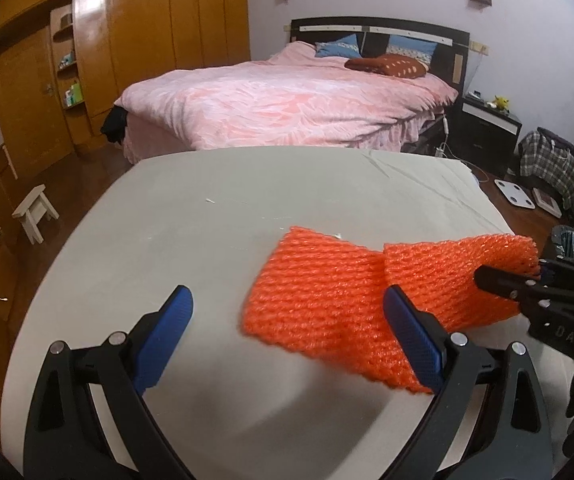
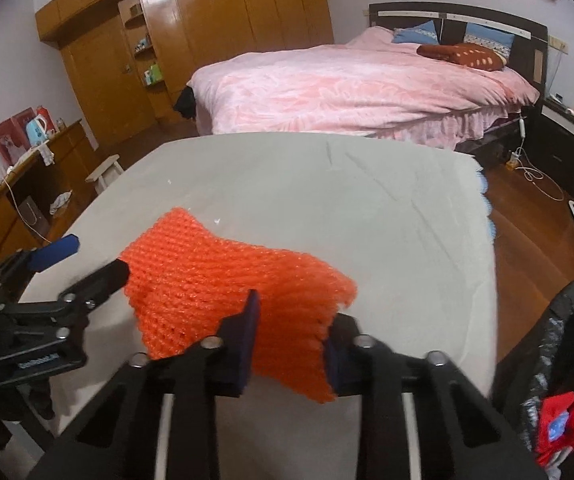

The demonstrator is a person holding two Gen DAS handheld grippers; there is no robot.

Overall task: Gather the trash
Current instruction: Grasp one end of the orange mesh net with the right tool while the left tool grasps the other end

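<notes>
Orange foam netting (image 2: 239, 292), soft and open-meshed, pinched near 1 end between the blue pads (image 2: 247, 340) of the right gripper (image 2: 289, 346); jaws closed most of the way onto it, squeezing the mesh thin. Lifted off the pale cloth of the table (image 2: 367, 216) rather than lying flat, the free end sagging toward the left, probably because so limp a piece folds under its own weight when held by 1 edge only. Seen from the left wrist as 2 lobes with a crease between them (image 1: 327, 300), the far lobe caught at the right gripper's tip (image 1: 503, 280).

Left gripper (image 1: 287, 332) spread wide, nothing between its blue fingers (image 1: 167, 340), parked low over the cloth just beside the netting's loose end; seemingly kept open there to steady or catch the piece if needed, though not touching it for certain.

Low on the right, close by the table's corner, a bin lined with a black bag (image 2: 567, 344), red scraps already inside; placed within easy swing of the right arm, likely the netting's destination. Grip near the edge leaves most of the mesh dangling, so snagging on the bag rim looks possible.

On the cloth beyond, 2 or 3 tiny white crumbs (image 2: 217, 221), perhaps more trash.

Farther off, a pink-covered bed (image 2: 367, 84), then the wooden wardrobe (image 2: 223, 24).
</notes>
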